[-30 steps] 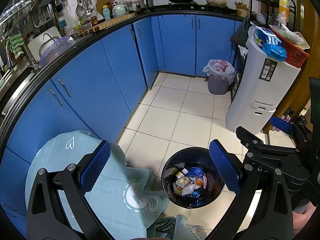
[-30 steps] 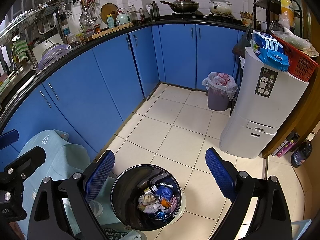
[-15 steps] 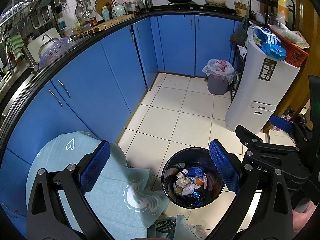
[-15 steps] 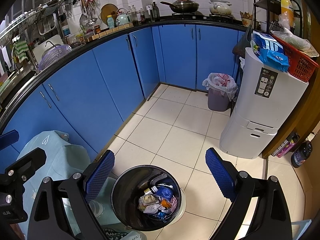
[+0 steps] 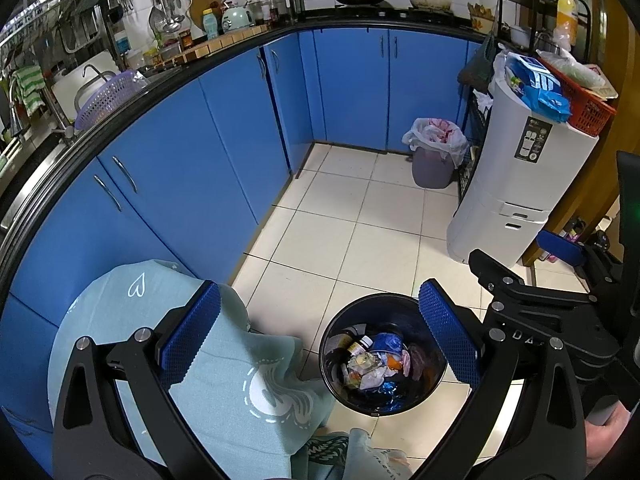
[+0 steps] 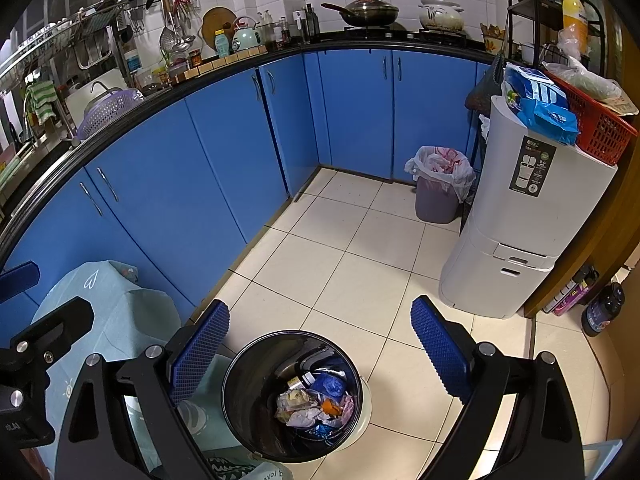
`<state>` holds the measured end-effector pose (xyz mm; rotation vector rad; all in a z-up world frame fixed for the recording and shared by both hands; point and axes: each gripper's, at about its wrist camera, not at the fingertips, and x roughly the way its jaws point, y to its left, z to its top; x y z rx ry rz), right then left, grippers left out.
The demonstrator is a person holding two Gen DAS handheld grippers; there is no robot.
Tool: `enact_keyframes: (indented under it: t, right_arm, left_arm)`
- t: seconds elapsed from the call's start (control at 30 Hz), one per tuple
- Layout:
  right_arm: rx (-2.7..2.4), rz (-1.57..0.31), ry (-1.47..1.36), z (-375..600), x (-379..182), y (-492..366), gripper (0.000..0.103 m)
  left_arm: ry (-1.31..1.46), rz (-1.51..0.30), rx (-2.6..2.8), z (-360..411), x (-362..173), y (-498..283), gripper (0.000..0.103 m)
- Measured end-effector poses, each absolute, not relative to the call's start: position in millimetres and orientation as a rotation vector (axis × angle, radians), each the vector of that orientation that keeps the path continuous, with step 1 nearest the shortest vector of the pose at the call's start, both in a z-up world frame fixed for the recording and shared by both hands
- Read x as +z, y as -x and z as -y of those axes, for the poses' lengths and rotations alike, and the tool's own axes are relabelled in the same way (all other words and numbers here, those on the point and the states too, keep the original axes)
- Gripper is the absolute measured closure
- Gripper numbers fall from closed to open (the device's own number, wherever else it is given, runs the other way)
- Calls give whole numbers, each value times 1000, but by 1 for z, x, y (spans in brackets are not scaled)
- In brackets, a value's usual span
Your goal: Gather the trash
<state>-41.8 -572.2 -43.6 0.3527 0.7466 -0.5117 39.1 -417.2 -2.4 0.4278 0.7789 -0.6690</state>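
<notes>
A black round bin (image 5: 340, 328) (image 6: 248, 376) stands on the tiled floor, holding crumpled wrappers, paper and blue packets (image 5: 378, 364) (image 6: 316, 400). My left gripper (image 5: 320, 340) hangs open above the floor, its right pad over the bin's rim and nothing between the fingers. My right gripper (image 6: 320, 356) is open too, high over the bin, empty. The right gripper's body shows at the right edge of the left wrist view.
Light teal cloth with white patterns (image 5: 132, 312) (image 6: 100, 312) covers something left of the bin. Blue cabinets (image 6: 224, 148) run along the left and back. A lined purple bin (image 6: 438, 184) and a white appliance (image 6: 516, 216) with a red basket stand at right.
</notes>
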Motion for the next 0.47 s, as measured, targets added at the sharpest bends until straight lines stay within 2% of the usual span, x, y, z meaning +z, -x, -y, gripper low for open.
enact_keyframes:
  t: [0.47]
  right_arm:
    - [-508, -751, -351, 574, -43, 41, 13]
  left_arm:
    - [-434, -789, -669, 416, -3, -39, 4]
